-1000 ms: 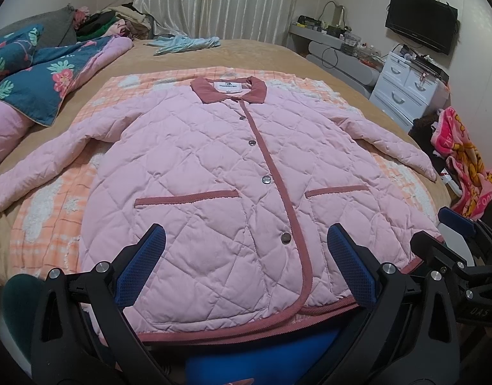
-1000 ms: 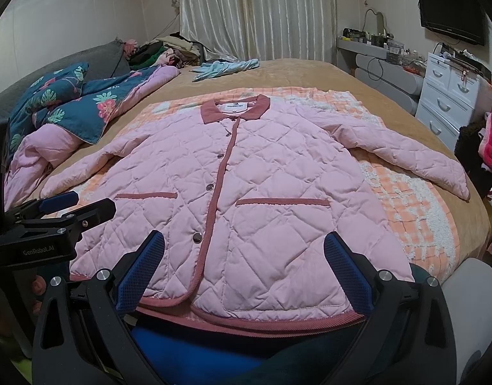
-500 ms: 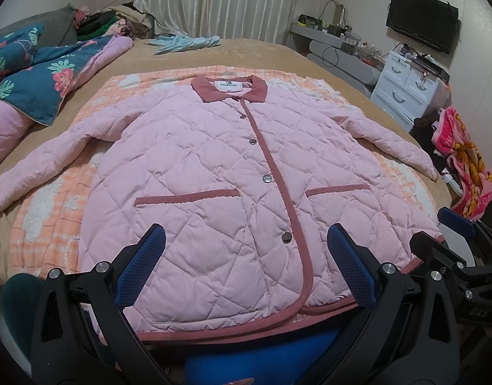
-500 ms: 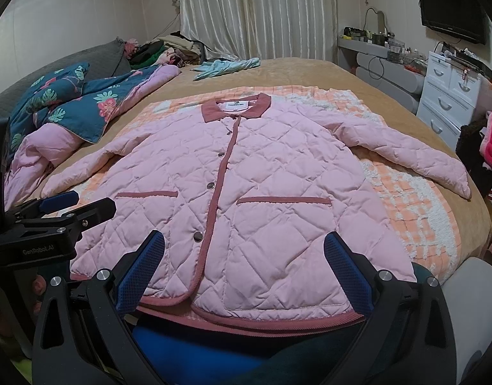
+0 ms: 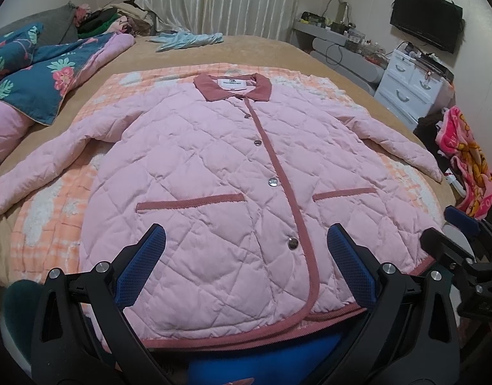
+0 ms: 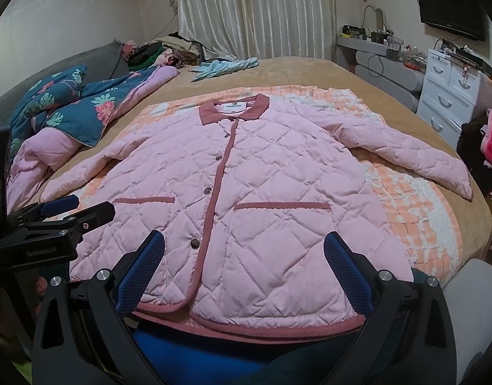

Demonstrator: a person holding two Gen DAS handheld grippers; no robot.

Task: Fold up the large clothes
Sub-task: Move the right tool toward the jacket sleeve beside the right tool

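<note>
A pink quilted jacket [image 5: 213,173] [image 6: 265,179] with a dusty-red collar, placket and pocket trims lies flat and buttoned on the bed, front up, both sleeves spread out to the sides. My left gripper [image 5: 246,266] hangs open above the jacket's hem, left of the placket's bottom curve, holding nothing. My right gripper [image 6: 244,266] is open too, above the hem on the jacket's right half. Each gripper shows at the edge of the other's view: the right one [image 5: 460,240], the left one [image 6: 63,211].
An orange-and-white checked blanket [image 5: 53,218] lies under the jacket on a tan bedspread [image 6: 310,70]. A floral duvet [image 5: 37,73] is bunched at the left. A light-blue garment [image 5: 188,38] lies at the far end. White drawers [image 6: 451,96] stand at the right.
</note>
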